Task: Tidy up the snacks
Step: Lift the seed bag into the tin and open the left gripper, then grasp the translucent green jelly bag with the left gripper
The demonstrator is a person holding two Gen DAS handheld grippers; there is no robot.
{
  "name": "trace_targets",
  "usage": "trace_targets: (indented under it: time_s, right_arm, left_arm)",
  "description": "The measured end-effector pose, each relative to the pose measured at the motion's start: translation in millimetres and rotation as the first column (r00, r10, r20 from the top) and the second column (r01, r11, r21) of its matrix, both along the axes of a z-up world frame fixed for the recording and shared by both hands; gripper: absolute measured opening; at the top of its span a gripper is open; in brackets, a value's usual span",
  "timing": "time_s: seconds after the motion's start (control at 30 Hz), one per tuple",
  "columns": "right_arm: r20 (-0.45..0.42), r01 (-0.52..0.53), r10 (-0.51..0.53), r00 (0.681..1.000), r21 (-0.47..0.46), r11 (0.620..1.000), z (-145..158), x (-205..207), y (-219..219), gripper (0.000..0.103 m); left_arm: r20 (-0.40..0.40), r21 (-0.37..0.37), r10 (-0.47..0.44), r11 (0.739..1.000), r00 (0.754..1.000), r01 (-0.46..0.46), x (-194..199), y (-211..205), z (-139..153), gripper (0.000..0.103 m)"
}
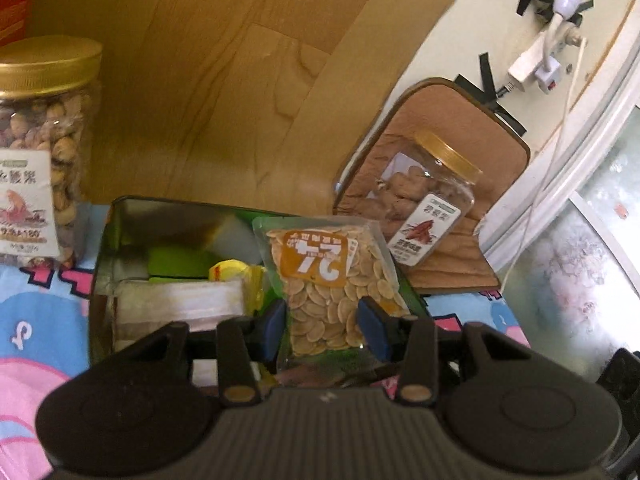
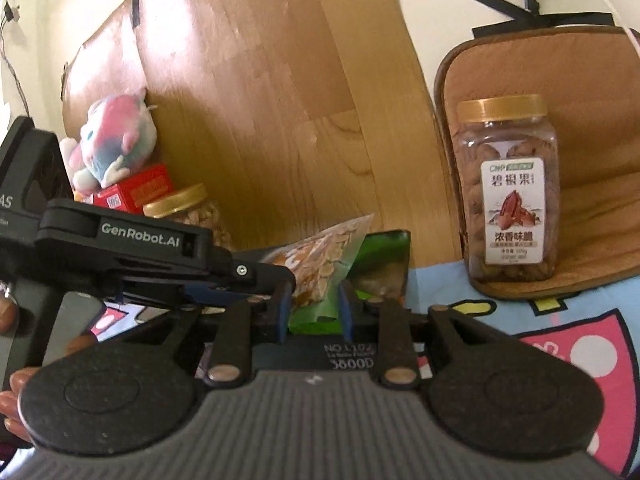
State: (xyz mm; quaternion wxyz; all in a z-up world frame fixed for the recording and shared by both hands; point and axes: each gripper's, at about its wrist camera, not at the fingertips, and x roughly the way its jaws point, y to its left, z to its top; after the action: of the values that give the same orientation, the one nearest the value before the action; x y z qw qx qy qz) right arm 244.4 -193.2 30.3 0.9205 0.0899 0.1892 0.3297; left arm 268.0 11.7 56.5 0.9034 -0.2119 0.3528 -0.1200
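The left gripper [image 1: 324, 326] has its blue pads [image 1: 274, 330] pressed against either side of a clear seed packet [image 1: 332, 280], which stands upright between them with its orange label upside down (the seeds inside are pale and flat). In the right wrist view the right gripper [image 2: 314, 306] has its jaws close together around the green lower edge of the same packet, though whether they actually pinch it cannot be told; the left gripper's black arm reaches in from the left to the packet there too. The packet sits over the right end of an open metal tin [image 1: 105, 248], whose inside holds a green packet [image 1: 176, 262], a yellow wrapper [image 1: 228, 270] and a clear bag [image 1: 180, 304]. The tin rests on a cartoon-print cloth [image 1: 36, 316]. To the tin's left stands a gold-lidded jar of pistachios [image 1: 40, 152]; to its right a gold-lidded pecan jar [image 2: 508, 192] stands on a brown cushion [image 2: 592, 184] propped against the wall. Behind everything rises a wood-grain board [image 2: 260, 100], with a plush toy [image 2: 108, 140] on a red box [image 2: 136, 192] at far left.
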Motion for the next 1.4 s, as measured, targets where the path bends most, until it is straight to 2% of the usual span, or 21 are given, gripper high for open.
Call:
trace_targets:
  time_s: [0.07,0.2,0.27,0.33,0.4,0.47,0.6,0.7,0.83,0.9,0.97,1.0,1.07,1.13,1.27,1.33,1.4]
  right_arm:
    - [0.017,-0.003,0.003,1.0,-0.015,1.0,2,-4,5,0.032]
    - [0.074,0.026,-0.021,0.997,-0.063,0.998,5,-6,11,0.051]
    - [0.098,0.064,-0.059,0.993,-0.046,0.997,8,-12,6,0.051]
    - [0.084,0.057,-0.056,0.995,-0.004,0.998,14,-22,-4,0.051]
    - [0.079,0.003,-0.005,0.997,0.021,1.0,18,-41,-11,0.051]
    - [0.069,-0.086,0.086,0.994,0.005,0.996,15,-62,-11,0.051]
    - [-0.046,-0.294,0.291,0.956,-0.059,0.954,-8,-98,7,0.051]
    - [-0.147,-0.392,0.38,0.913,-0.063,0.918,-22,-116,25,0.054]
    - [-0.277,-0.395,0.391,0.878,0.044,0.918,-32,-116,32,0.053]
    - [-0.331,-0.363,0.36,0.873,0.055,0.93,-37,-110,37,0.053]
    - [-0.345,-0.358,0.355,0.869,0.057,0.932,-39,-112,45,0.053]
    - [-0.347,-0.355,0.353,0.869,0.061,0.933,-38,-111,51,0.051]
    - [-0.356,-0.338,0.335,0.872,0.056,0.94,-38,-111,61,0.039]
    - [-0.37,-0.324,0.319,0.872,0.052,0.945,-41,-109,72,0.012]
    - [-0.39,-0.267,0.274,0.879,0.073,0.961,-45,-107,67,0.003]
    - [-0.375,-0.246,0.252,0.892,0.065,0.967,-43,-107,64,0.003]
    - [-0.36,-0.249,0.249,0.899,0.047,0.967,-42,-108,65,0.003]
  left_arm:
    - [-0.001,0.001,0.014,1.0,1.0,-0.014,-1,5,1,0.041]
    - [0.006,-0.006,0.035,0.999,0.999,-0.035,-7,12,6,0.042]
    - [0.02,-0.01,0.044,0.999,0.999,-0.044,-17,17,13,0.042]
    - [0.049,-0.029,0.034,0.999,0.998,-0.033,-35,24,21,0.042]
    - [0.098,-0.028,0.022,0.999,0.995,-0.02,-64,32,28,0.043]
    - [0.12,-0.02,0.025,1.0,0.992,-0.023,-93,43,28,0.045]
    - [0.076,0.011,0.043,0.999,0.996,-0.044,-139,68,10,0.045]
    - [0.009,0.034,0.085,0.996,0.996,-0.085,-162,86,-12,0.045]
    - [-0.054,-0.014,0.116,0.993,0.992,-0.117,-178,106,-36,0.054]
    - [-0.091,-0.043,0.123,0.991,0.988,-0.127,-180,112,-49,0.053]
    - [-0.062,-0.054,0.116,0.991,0.991,-0.12,-184,108,-53,0.055]
    - [-0.056,-0.051,0.111,0.992,0.992,-0.113,-185,106,-53,0.055]
    - [-0.044,-0.044,0.118,0.992,0.992,-0.12,-187,101,-54,0.055]
    - [-0.037,-0.047,0.117,0.992,0.992,-0.118,-190,99,-56,0.055]
    - [-0.041,-0.098,0.106,0.989,0.993,-0.11,-194,104,-58,0.055]
    - [-0.046,-0.142,0.096,0.985,0.994,-0.102,-195,103,-60,0.055]
    - [-0.039,-0.144,0.101,0.984,0.994,-0.106,-195,96,-60,0.055]
